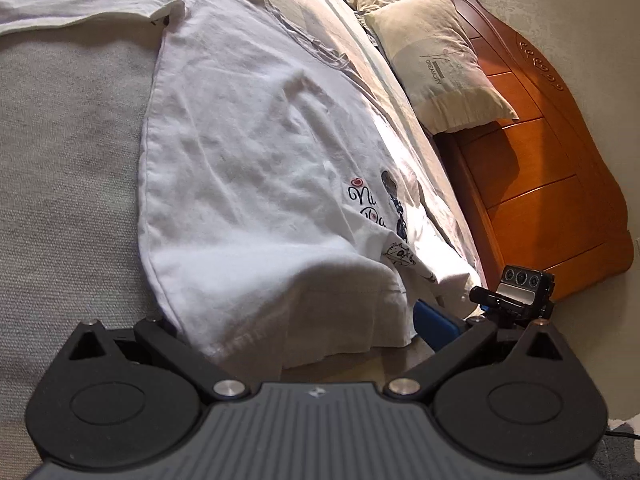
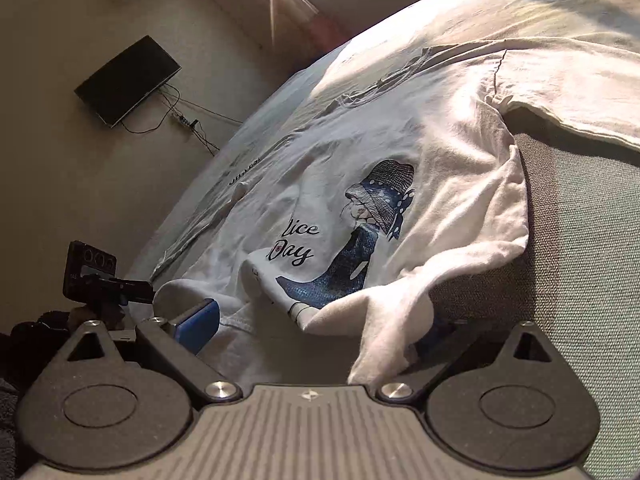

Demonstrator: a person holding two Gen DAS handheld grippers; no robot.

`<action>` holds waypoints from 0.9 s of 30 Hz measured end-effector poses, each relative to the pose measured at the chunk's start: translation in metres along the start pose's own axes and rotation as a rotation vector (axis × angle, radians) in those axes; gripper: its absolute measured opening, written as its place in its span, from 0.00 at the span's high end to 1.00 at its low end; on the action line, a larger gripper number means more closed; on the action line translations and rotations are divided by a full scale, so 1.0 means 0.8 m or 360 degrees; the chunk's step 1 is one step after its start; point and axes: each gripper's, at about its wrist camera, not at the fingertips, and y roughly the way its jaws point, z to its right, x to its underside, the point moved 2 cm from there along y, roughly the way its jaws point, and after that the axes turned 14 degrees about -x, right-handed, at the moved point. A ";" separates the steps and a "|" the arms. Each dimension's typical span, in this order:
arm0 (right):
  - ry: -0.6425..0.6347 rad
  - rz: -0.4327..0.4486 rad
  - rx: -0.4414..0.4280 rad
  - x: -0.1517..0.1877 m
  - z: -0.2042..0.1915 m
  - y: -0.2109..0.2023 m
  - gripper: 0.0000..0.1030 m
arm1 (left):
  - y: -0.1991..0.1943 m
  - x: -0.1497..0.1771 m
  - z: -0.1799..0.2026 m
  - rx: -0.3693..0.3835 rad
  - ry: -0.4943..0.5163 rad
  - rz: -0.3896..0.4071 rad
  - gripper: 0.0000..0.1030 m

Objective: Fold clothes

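A white T-shirt [image 1: 248, 168] with a blue girl print and "Nice Day" lettering [image 2: 352, 240] lies spread on a grey bed cover [image 1: 60, 184]. My left gripper [image 1: 296, 336] is open, jaws wide, with the shirt's hem draped between the fingers; its blue pad [image 1: 434, 326] shows at the right. My right gripper [image 2: 316, 332] is also open, with the bunched hem lying between and over its fingers; its blue pad [image 2: 198, 326] shows at the left. Each gripper sees the other's camera block [image 1: 520, 290] [image 2: 94, 274].
A beige pillow [image 1: 436, 60] leans on the wooden headboard [image 1: 560, 184]. A wall TV [image 2: 128, 80] with dangling cables hangs beyond the bed's edge. A pale sheet [image 2: 560, 12] covers the far side of the bed.
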 end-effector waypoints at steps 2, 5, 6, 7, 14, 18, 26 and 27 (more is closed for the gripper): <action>0.0020 -0.0032 -0.0146 0.014 -0.028 -0.012 0.04 | -0.009 0.013 0.004 0.0108 0.0029 -0.0064 0.01; -0.0058 -0.0082 -0.0166 0.029 -0.067 -0.030 0.03 | -0.019 0.019 0.006 0.0061 0.0114 -0.0022 0.01; -0.0084 -0.0092 -0.0109 0.031 -0.072 -0.032 0.02 | -0.020 0.019 0.005 0.0034 0.0129 -0.0007 0.01; -0.0109 -0.0100 -0.0027 0.030 -0.073 -0.032 0.02 | -0.013 0.016 0.001 0.0012 0.0101 0.0001 0.01; 0.0048 0.0085 0.0200 0.027 -0.020 -0.010 0.01 | 0.013 0.009 0.002 0.0208 -0.0099 0.0123 0.01; 0.0075 0.0179 0.0103 0.033 -0.042 -0.008 0.01 | 0.011 0.024 0.016 0.0201 0.0031 0.0081 0.01; 0.0525 0.0566 0.0217 0.065 -0.049 0.002 0.00 | 0.007 0.019 0.008 0.0439 -0.0144 0.0161 0.01; 0.0540 0.0599 0.0220 0.071 -0.052 0.000 0.00 | 0.005 0.019 0.008 0.0413 -0.0122 0.0176 0.01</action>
